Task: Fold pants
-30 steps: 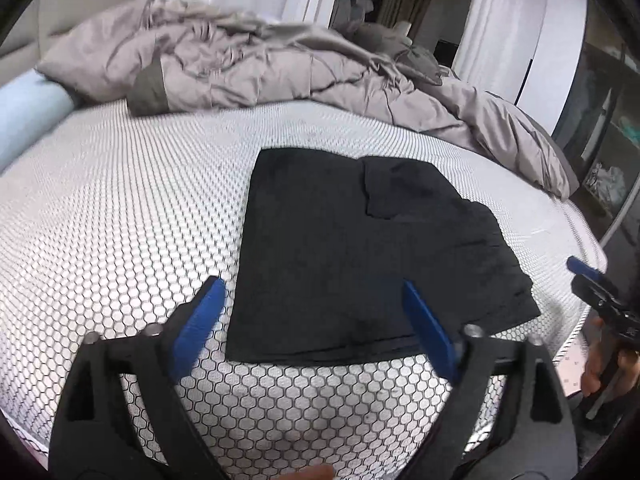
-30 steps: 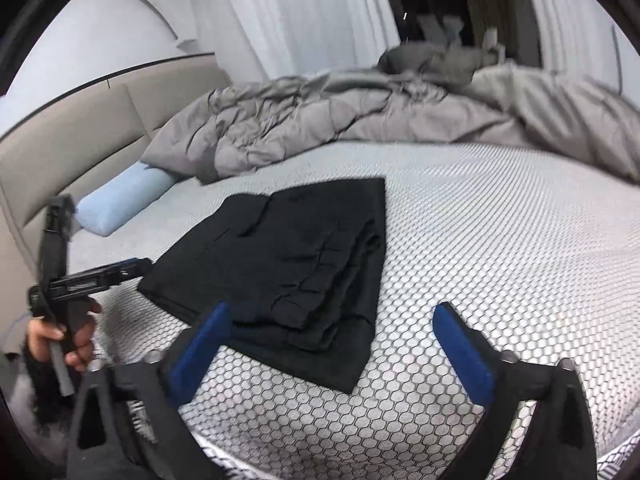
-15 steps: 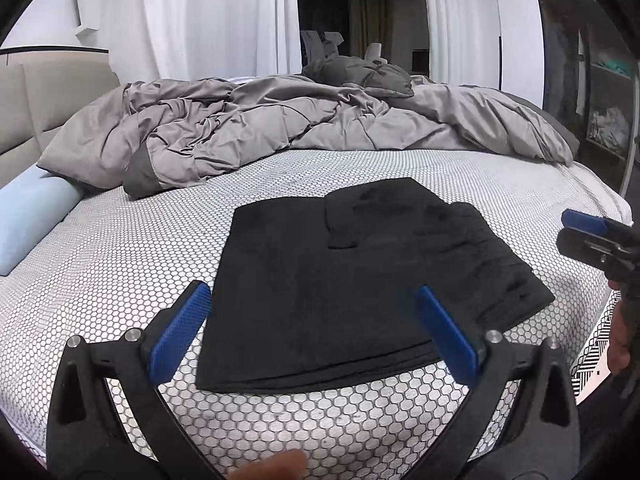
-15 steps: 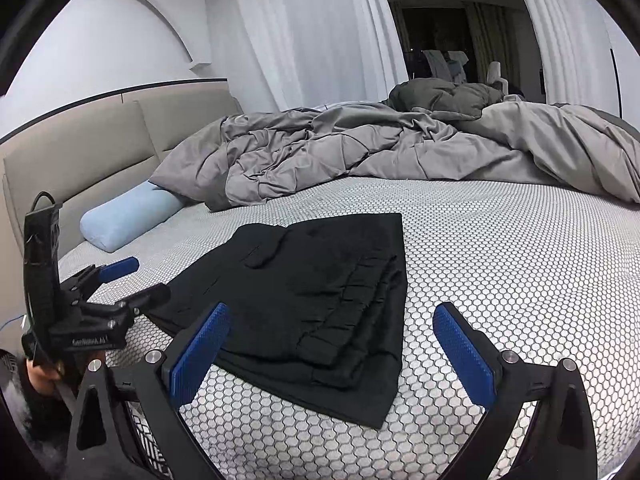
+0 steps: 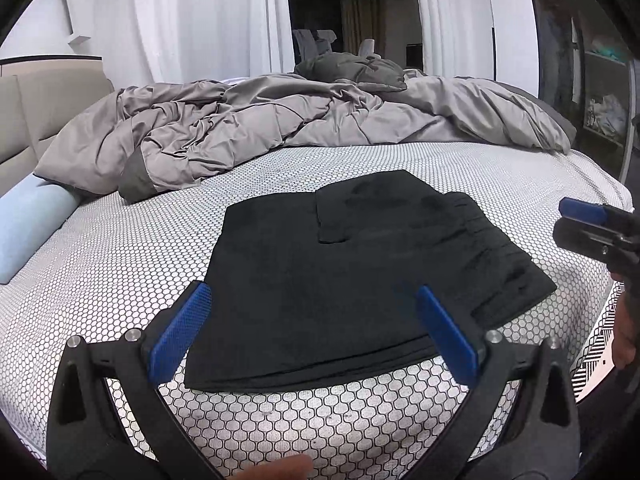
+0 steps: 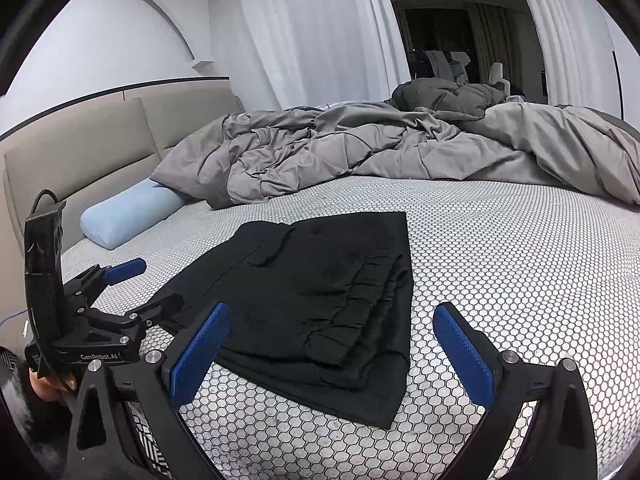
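The black pants (image 5: 352, 280) lie folded in a flat rectangle on the bed's white honeycomb cover (image 5: 100, 264); they also show in the right wrist view (image 6: 320, 304), waistband ruffles toward me. My left gripper (image 5: 316, 328) is open and empty, held off the near edge of the pants. My right gripper (image 6: 332, 348) is open and empty, held just off the bed beside the pants' corner. Each gripper shows in the other's view: the right one at the right edge (image 5: 592, 228), the left one at the left (image 6: 120, 292).
A crumpled grey duvet (image 5: 280, 132) covers the far half of the bed. A light blue bolster pillow (image 5: 28, 228) lies at the left by the beige headboard (image 6: 100, 148). White curtains and shelves stand behind.
Both grippers have drawn back and tilted up from the pants, so more of the room shows. The pants have not moved. Both grippers stay open.
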Available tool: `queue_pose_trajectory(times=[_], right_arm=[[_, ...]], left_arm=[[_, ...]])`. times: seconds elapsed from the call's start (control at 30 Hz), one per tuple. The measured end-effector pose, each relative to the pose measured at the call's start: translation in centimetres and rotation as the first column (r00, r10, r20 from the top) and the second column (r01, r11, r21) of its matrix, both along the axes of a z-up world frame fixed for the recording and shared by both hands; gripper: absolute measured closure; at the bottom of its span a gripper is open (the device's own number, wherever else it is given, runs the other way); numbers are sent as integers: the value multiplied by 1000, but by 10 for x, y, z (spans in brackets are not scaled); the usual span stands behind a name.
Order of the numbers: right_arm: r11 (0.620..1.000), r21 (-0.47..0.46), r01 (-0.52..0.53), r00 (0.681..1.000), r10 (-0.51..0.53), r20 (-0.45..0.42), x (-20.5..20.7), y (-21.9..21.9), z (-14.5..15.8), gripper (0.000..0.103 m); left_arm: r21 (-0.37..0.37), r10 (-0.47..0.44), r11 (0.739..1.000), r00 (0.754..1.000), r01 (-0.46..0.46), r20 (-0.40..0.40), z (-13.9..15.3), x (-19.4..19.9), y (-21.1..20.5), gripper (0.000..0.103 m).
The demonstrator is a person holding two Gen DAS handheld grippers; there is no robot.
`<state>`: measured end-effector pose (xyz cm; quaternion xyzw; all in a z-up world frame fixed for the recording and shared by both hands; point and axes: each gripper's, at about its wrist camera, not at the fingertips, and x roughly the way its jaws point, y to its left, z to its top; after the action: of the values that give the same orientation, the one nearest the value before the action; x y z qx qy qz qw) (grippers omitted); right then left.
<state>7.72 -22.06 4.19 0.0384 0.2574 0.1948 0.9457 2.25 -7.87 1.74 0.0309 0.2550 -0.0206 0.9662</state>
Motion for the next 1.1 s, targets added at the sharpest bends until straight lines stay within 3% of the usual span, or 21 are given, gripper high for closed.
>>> queue_pose_trajectory(times=[1.1], right_arm=[[1000,-23,-14,1000,14,-3,-1,3,-2,0]], left_arm=[[-6,0,1000,1000,0,4,1,3,15,1]])
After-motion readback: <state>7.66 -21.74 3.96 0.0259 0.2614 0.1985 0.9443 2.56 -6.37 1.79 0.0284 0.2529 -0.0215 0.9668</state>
